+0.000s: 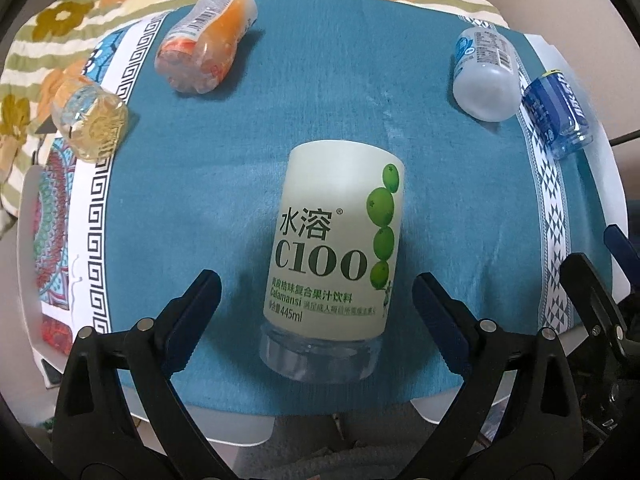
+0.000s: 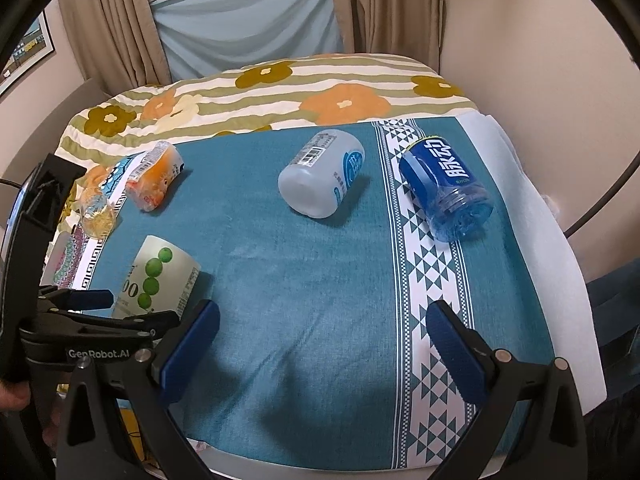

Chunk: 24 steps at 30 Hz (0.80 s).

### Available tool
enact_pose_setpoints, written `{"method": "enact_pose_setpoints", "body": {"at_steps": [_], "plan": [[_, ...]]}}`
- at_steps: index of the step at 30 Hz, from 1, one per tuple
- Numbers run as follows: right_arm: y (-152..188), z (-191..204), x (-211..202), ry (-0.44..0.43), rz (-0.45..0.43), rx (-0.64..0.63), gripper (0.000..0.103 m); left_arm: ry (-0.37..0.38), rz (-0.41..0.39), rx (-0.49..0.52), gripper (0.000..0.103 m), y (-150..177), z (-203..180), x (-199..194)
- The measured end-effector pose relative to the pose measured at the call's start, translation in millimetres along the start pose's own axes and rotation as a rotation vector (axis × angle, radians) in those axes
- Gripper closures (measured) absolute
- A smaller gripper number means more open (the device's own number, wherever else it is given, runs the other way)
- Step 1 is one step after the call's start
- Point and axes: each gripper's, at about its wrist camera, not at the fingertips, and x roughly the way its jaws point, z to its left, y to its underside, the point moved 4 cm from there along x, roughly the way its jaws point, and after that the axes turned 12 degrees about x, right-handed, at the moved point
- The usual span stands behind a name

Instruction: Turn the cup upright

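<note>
On the teal cloth (image 1: 240,200) over the tabletop, going left to right: a clear yellowish cup (image 1: 90,120) on its side at the left border, an orange-labelled cup (image 1: 204,46) lying farther back, then the pale green C100 cup (image 1: 334,256) lying down, clear base toward the camera. The left gripper (image 1: 318,308) straddles it, fingers (image 1: 192,312) spread wide on either side, not touching. Farther right lie a frosted white cup (image 1: 484,76) and a blue cup (image 1: 556,116). The right gripper (image 2: 322,344) hovers over bare cloth, fingers (image 2: 188,344) spread, empty.
</note>
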Motion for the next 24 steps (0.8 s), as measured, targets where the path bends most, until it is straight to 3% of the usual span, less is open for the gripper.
{"method": "enact_pose_setpoints", "body": {"at_steps": [9, 16, 24], "plan": [[-21, 20, -20, -0.085, 0.047, -0.020, 0.000, -0.017, -0.090, 0.040, 0.001, 15, 8, -57], [-41, 53, -7, -0.255, 0.291, 0.065, 0.000, -0.078, -0.135, 0.009, 0.001, 36, 53, -86], [-35, 97, 51, -0.294, 0.564, 0.189, 0.000, -0.041, -0.127, -0.042, 0.001, 61, 107, -66]]}}
